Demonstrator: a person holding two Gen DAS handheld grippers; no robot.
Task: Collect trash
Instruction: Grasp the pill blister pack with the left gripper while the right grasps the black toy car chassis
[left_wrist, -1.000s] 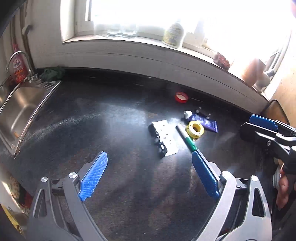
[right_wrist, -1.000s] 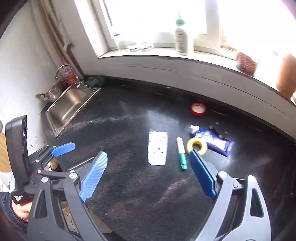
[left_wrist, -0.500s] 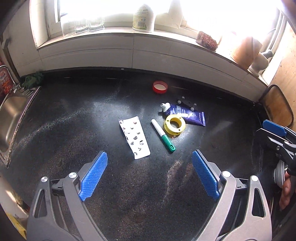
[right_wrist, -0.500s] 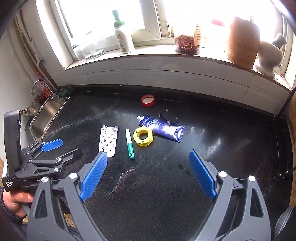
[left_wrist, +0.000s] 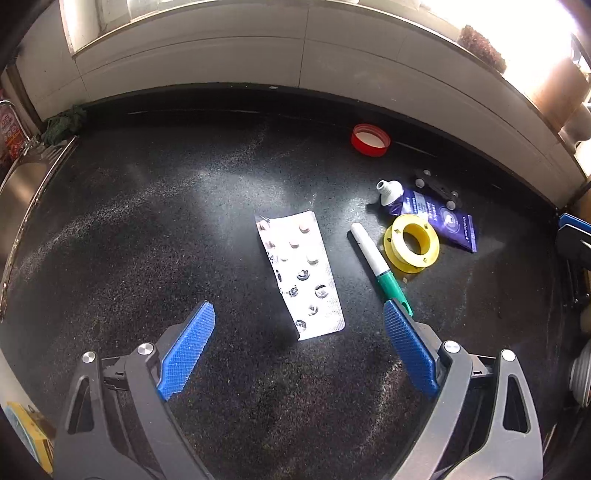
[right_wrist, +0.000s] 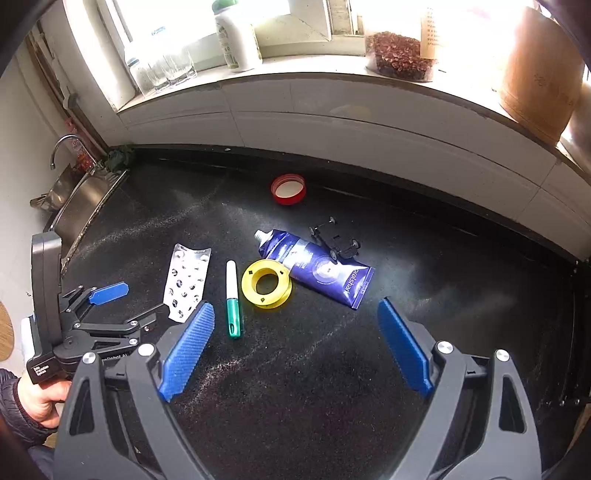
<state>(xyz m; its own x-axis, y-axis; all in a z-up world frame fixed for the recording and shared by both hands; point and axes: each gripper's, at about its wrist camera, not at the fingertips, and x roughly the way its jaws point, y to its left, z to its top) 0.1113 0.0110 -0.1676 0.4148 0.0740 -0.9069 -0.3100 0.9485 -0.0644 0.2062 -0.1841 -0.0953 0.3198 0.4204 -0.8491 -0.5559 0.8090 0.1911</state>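
Trash lies on the black countertop (left_wrist: 147, 229): a silver blister pack (left_wrist: 299, 277) (right_wrist: 188, 280), a white-and-green pen (left_wrist: 380, 269) (right_wrist: 233, 299), a yellow spool (left_wrist: 412, 243) (right_wrist: 266, 282), a blue tube (left_wrist: 436, 218) (right_wrist: 317, 267), a red lid (left_wrist: 370, 139) (right_wrist: 289, 189) and a small black wheeled part (left_wrist: 437, 188) (right_wrist: 334, 238). My left gripper (left_wrist: 297, 310) (right_wrist: 136, 302) is open, its fingers straddling the near end of the blister pack from above. My right gripper (right_wrist: 295, 306) hangs open and empty, on the near side of the spool and tube.
A steel sink (right_wrist: 85, 199) (left_wrist: 22, 184) sits at the counter's left end with a dark cloth (left_wrist: 62, 123) beside it. The sill above the white wall holds glasses (right_wrist: 162, 70), a bottle (right_wrist: 236, 40) and jars (right_wrist: 402, 55). A person's hand (right_wrist: 40, 402) grips the left tool.
Both grippers have come down and forward toward the trash, which now looks larger and nearer. The left gripper has settled over the blister pack. Jaws stay as wide as before.
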